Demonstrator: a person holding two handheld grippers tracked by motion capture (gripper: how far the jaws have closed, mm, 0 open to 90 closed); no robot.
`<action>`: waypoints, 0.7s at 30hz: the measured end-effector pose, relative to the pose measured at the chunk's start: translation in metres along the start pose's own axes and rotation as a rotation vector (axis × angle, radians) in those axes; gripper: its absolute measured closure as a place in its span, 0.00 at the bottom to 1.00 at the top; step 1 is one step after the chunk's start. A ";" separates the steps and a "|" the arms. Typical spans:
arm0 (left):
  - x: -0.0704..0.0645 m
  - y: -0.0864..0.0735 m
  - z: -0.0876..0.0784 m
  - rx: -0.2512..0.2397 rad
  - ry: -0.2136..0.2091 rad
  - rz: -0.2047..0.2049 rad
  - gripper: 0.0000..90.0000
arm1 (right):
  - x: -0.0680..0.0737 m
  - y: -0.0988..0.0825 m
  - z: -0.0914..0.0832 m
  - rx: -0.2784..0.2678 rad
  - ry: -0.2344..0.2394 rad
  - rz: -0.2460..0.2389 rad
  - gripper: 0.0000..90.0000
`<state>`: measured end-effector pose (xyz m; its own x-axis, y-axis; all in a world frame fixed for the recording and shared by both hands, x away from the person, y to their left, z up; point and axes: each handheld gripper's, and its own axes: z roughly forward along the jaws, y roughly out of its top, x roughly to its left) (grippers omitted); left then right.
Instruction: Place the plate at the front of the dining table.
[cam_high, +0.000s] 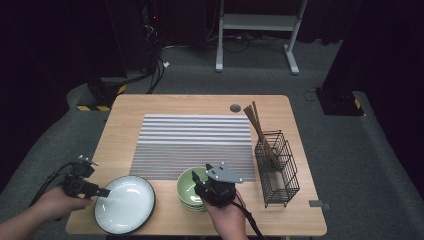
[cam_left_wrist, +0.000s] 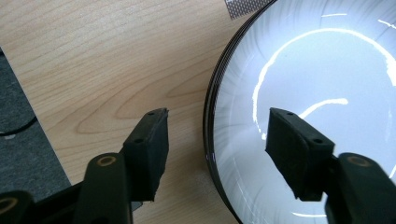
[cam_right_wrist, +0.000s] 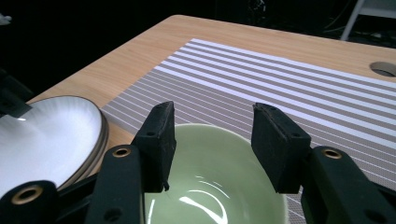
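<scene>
White plate (cam_left_wrist: 317, 70), dark-rimmed and glossy, is lying on the table (cam_high: 125, 107); left gripper (cam_left_wrist: 217, 135) jaws are straddling its rim, open; right gripper (cam_right_wrist: 212, 140) jaws are gaping over green bowl (cam_right_wrist: 210, 186).

In the left gripper view the white plate (cam_left_wrist: 317, 70) runs off the top, right and bottom edges, and one black pad covers part of its inside, so whether the pads touch its rim cannot be told. In the right gripper view the green bowl (cam_right_wrist: 215, 172) is cut off at the bottom edge and partly hidden behind the jaws; in the high view the right hand-held gripper (cam_high: 200, 182) covers the near side of the bowl stack, so the number of bowls stays unclear. The chopsticks (cam_high: 260, 131) in the wire rack (cam_high: 278, 170) are too thin to count, and the room behind the surface (cam_high: 200, 102) lies in darkness.
</scene>
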<state>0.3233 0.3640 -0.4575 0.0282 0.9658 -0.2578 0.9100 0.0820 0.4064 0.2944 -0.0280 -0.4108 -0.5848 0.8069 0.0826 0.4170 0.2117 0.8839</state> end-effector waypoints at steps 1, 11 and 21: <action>0.000 0.000 0.000 0.009 -0.006 -0.010 0.47 | 0.002 0.001 0.000 0.001 0.009 -0.003 0.57; 0.005 -0.003 -0.002 0.022 -0.032 -0.034 0.57 | 0.025 0.007 0.008 0.016 0.086 0.005 0.64; 0.008 -0.007 -0.005 0.015 -0.056 -0.063 0.64 | 0.061 0.012 0.027 0.067 0.150 -0.001 0.65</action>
<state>0.3151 0.3720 -0.4576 -0.0066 0.9437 -0.3307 0.9168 0.1377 0.3748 0.2828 0.0385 -0.4082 -0.6808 0.7161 0.1539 0.4586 0.2530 0.8519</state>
